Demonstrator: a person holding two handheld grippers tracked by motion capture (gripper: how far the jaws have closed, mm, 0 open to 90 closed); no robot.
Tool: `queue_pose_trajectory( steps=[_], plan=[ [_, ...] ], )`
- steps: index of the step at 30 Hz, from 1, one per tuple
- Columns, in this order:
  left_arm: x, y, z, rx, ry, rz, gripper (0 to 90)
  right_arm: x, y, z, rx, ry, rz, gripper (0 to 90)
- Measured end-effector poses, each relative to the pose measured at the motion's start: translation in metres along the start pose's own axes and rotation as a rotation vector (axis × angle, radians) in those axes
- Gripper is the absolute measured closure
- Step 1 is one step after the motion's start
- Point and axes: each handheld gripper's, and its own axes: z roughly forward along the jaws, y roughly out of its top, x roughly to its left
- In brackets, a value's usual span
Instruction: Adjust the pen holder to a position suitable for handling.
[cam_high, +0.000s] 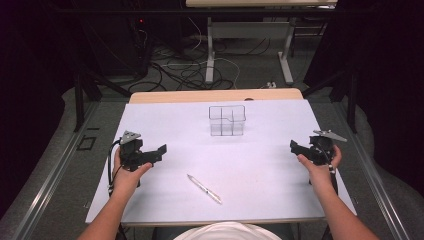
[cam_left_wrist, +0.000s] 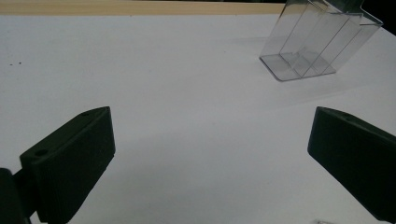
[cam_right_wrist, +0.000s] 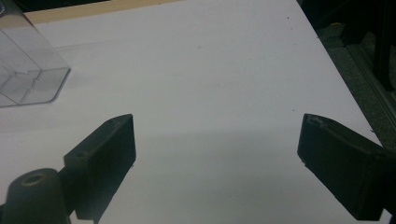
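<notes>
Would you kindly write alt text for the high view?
A person holds the left gripper and right gripper, both open, over a white table. A pen lies between them, before a clear plastic organizer.

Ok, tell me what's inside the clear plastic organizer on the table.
The clear organizer holds nothing: through its see-through walls you see thin dividers splitting it into compartments and the white table beneath. The pen lies outside it, nearer the person. Nothing covers its inside.

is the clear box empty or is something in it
Empty. The clear box stands upright, and its compartments show bare walls and floor. The pen lies apart, on the table.
</notes>
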Motion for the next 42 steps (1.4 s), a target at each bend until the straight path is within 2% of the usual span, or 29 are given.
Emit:
queue_pose_trajectory(
  steps=[5,6,11,13,15,16,17,22,23,25,29,30,31,32,34,37,39,40,41,42],
  plan=[
    [-0.001,0.000,0.000,0.012,0.002,0.012,0.8,0.001,0.000,-0.001,-0.006,0.014,-0.001,15.4],
    [-0.002,0.000,-0.001,0.008,0.003,0.009,0.8,0.001,0.000,-0.002,0.002,0.016,-0.015,15.7],
    [-0.003,0.000,-0.002,-0.001,0.010,0.007,1.0,0.005,0.000,0.000,0.010,0.029,-0.019,17.5],
    [-0.003,0.000,-0.003,-0.001,0.010,0.006,1.1,0.007,0.002,-0.001,0.020,0.039,-0.008,21.5],
    [-0.004,0.000,-0.004,-0.006,0.011,0.007,1.3,0.012,0.004,0.000,0.006,0.049,-0.015,21.0],
    [-0.004,-0.001,-0.004,-0.008,0.011,0.006,1.5,0.017,0.008,-0.001,0.017,0.075,-0.003,22.4],
    [-0.004,-0.001,-0.005,-0.003,0.010,0.010,1.6,0.019,0.009,-0.001,0.022,0.085,-0.013,22.3],
    [-0.002,-0.002,-0.005,-0.001,0.011,0.003,2.0,0.029,0.018,0.000,0.041,0.109,-0.021,24.4],
    [-0.001,-0.002,-0.005,-0.002,0.012,0.000,2.4,0.034,0.024,0.001,0.064,0.139,-0.016,31.5],
    [0.000,-0.003,-0.006,0.003,0.014,-0.006,2.6,0.035,0.026,0.002,0.070,0.147,-0.018,31.7],
    [0.001,-0.003,-0.007,-0.004,0.020,-0.018,3.5,0.047,0.039,0.008,0.084,0.157,-0.014,31.9],
    [0.001,-0.003,-0.006,-0.004,0.021,-0.016,3.9,0.057,0.045,0.012,0.104,0.140,-0.016,29.3],
    [0.001,-0.003,-0.006,-0.003,0.021,-0.017,4.0,0.062,0.047,0.014,0.112,0.147,-0.012,27.4],
    [0.001,-0.004,-0.006,-0.001,0.020,-0.016,4.0,0.062,0.047,0.014,0.112,0.147,-0.012,27.4],
    [0.000,-0.004,-0.005,-0.001,0.022,-0.017,4.1,0.071,0.053,0.016,0.120,0.154,-0.024,26.5],
    [0.000,-0.004,-0.004,-0.002,0.021,-0.016,4.1,0.087,0.064,0.020,0.128,0.170,-0.068,23.8],
    [0.000,-0.004,-0.004,-0.001,0.020,-0.015,4.1,0.090,0.067,0.020,0.129,0.175,-0.081,23.5],
    [0.000,-0.004,-0.004,0.001,0.020,-0.017,4.1,0.094,0.071,0.021,0.124,0.174,-0.075,24.9],
    [0.000,-0.004,-0.004,0.002,0.020,-0.017,4.2,0.100,0.077,0.022,0.124,0.177,-0.077,32.5],
    [0.000,-0.004,-0.004,0.001,0.021,-0.018,4.3,0.104,0.081,0.023,0.125,0.180,-0.073,33.4]
  ],
)
